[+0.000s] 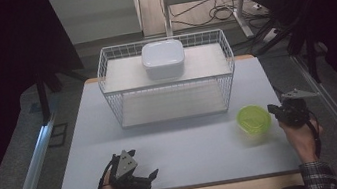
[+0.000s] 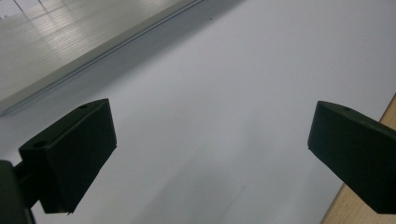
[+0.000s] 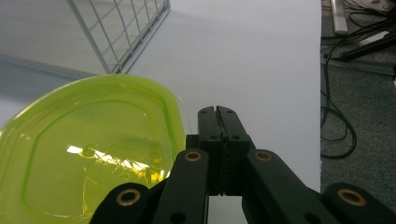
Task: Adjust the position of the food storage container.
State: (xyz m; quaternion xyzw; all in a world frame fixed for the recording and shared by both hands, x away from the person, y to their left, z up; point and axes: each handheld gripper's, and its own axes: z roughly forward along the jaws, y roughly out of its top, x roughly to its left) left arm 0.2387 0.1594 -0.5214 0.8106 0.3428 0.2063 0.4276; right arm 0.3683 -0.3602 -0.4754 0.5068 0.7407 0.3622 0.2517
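Observation:
A yellow-green translucent lidded container [image 1: 253, 119] [image 3: 88, 149] sits on the white tabletop [image 1: 179, 143] at the right, in front of the wire rack. My right gripper [image 1: 275, 109] [image 3: 217, 113] is just off its right edge, jaws pressed flat together with nothing between them. My left gripper [image 1: 143, 171] [image 2: 210, 154] rests low near the table's front left edge. It points right, its jaws wide apart over bare tabletop and holding nothing.
A white wire rack [image 1: 207, 61] with two wooden shelves stands at the back middle, with a white lidded box [image 1: 163, 59] on its top shelf. The rack's corner [image 3: 121, 42] lies just beyond the green container. Cables trail on the floor [image 3: 345, 116] past the table's right edge.

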